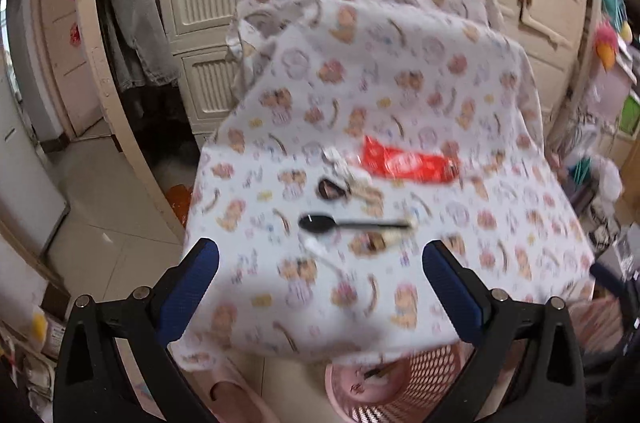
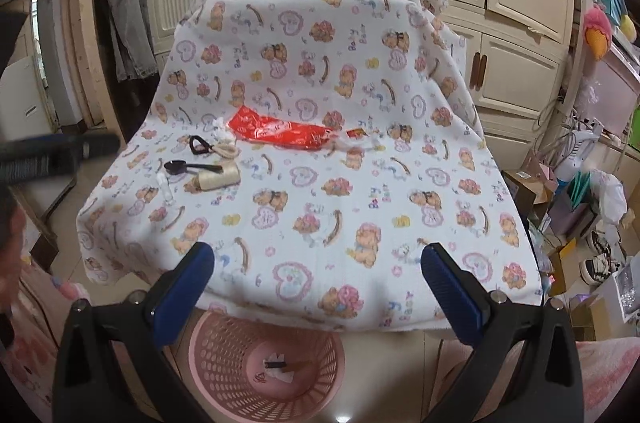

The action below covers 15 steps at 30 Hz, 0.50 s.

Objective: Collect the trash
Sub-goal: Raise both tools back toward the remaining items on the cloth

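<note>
Trash lies on a surface covered by a teddy-bear cloth [image 2: 320, 191]: a red wrapper [image 2: 280, 133] [image 1: 408, 165], a black plastic spoon [image 2: 192, 167] [image 1: 348, 223], a small beige roll [image 2: 218, 179], a black loop [image 2: 199, 144] and a crumpled clear wrapper [image 2: 360, 141]. A pink mesh basket [image 2: 224, 355] [image 1: 436, 375] stands on the floor below the cloth's front edge, with a few scraps inside. My left gripper [image 1: 320, 283] is open over the cloth, just short of the spoon. My right gripper [image 2: 318, 283] is open above the front edge and basket. The left gripper shows blurred at the far left of the right wrist view [image 2: 56, 153].
Cream cupboards [image 2: 500, 3] stand behind the covered surface. Clothes hang at the left [image 2: 124, 3]. Boxes, bags and shoes [image 2: 580, 223] crowd the floor at the right. A pink slipper [image 1: 232, 391] lies on the tiled floor by the basket.
</note>
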{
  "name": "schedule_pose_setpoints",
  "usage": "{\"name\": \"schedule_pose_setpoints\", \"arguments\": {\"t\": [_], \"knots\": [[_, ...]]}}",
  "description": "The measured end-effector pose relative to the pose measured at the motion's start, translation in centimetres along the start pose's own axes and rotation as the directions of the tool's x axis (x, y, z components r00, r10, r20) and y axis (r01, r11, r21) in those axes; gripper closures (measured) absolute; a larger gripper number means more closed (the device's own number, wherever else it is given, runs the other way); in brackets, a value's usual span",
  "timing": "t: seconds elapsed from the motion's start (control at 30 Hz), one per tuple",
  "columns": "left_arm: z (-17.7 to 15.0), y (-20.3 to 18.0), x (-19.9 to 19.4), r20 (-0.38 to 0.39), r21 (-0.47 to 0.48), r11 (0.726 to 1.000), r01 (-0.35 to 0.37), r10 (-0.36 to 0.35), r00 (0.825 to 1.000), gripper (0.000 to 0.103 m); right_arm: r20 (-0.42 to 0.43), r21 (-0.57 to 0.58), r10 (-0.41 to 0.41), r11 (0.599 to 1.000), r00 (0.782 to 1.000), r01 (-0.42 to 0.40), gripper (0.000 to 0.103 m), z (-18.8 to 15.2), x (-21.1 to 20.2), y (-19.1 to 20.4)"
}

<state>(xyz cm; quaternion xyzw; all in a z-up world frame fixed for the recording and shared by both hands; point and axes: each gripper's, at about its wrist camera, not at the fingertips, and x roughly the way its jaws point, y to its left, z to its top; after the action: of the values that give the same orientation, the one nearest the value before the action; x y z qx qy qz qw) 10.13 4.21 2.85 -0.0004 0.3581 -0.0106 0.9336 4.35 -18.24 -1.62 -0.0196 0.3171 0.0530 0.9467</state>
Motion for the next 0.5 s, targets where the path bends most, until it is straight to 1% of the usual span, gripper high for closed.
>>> {"name": "schedule_pose_setpoints", "arguments": {"t": [0.1, 0.17, 0.23, 0.3, 0.37, 0.43, 0.47, 0.5], "knots": [[1.0, 1.0, 1.2, 0.007, 0.008, 1.0, -0.025, 0.025, 1.0, 0.002, -0.015, 0.016, 0.025, 1.0, 1.0, -0.024, 0.0, 0.2, 0.6, 0.2], [0.8, 1.9, 2.2, -0.002, -0.011, 0.999, -0.043, 0.043, 0.999, 0.002, -0.02, 0.008, 0.033, 0.999, 0.999, -0.032, 0.0, 0.2, 0.9, 0.4], [0.2, 3.0, 3.5, -0.046, -0.028, 0.998, -0.053, 0.052, 0.998, 0.002, -0.018, -0.013, 0.026, 1.0, 0.999, -0.026, 0.0, 0.2, 1.1, 0.8], [0.1, 4.2, 4.8, -0.125, -0.031, 0.996, -0.088, 0.084, 0.989, 0.004, -0.021, -0.027, 0.026, 0.999, 0.999, -0.027, 0.0, 0.4, 1.4, 1.1], [0.2, 5.3, 6.0, -0.2, -0.04, 0.997, -0.066, 0.056, 0.978, 0.004, -0.028, -0.021, 0.041, 0.999, 0.999, -0.041, 0.0, 0.7, 2.0, 1.3], [0.0, 6.1, 6.8, -0.233, -0.069, 0.993, -0.095, 0.077, 0.97, 0.004, -0.039, -0.033, 0.062, 0.997, 0.997, -0.063, 0.0, 1.5, 2.7, 1.6], [-0.3, 6.3, 6.9, -0.238, -0.086, 0.991, -0.101, 0.078, 0.968, 0.004, -0.04, -0.048, 0.064, 0.997, 0.997, -0.066, 0.0, 2.3, 3.0, 1.9], [-0.5, 6.4, 7.2, -0.252, -0.102, 0.99, -0.093, 0.065, 0.966, 0.004, -0.034, -0.053, 0.068, 0.996, 0.997, -0.07, 0.0, 3.0, 3.2, 2.1]]}}
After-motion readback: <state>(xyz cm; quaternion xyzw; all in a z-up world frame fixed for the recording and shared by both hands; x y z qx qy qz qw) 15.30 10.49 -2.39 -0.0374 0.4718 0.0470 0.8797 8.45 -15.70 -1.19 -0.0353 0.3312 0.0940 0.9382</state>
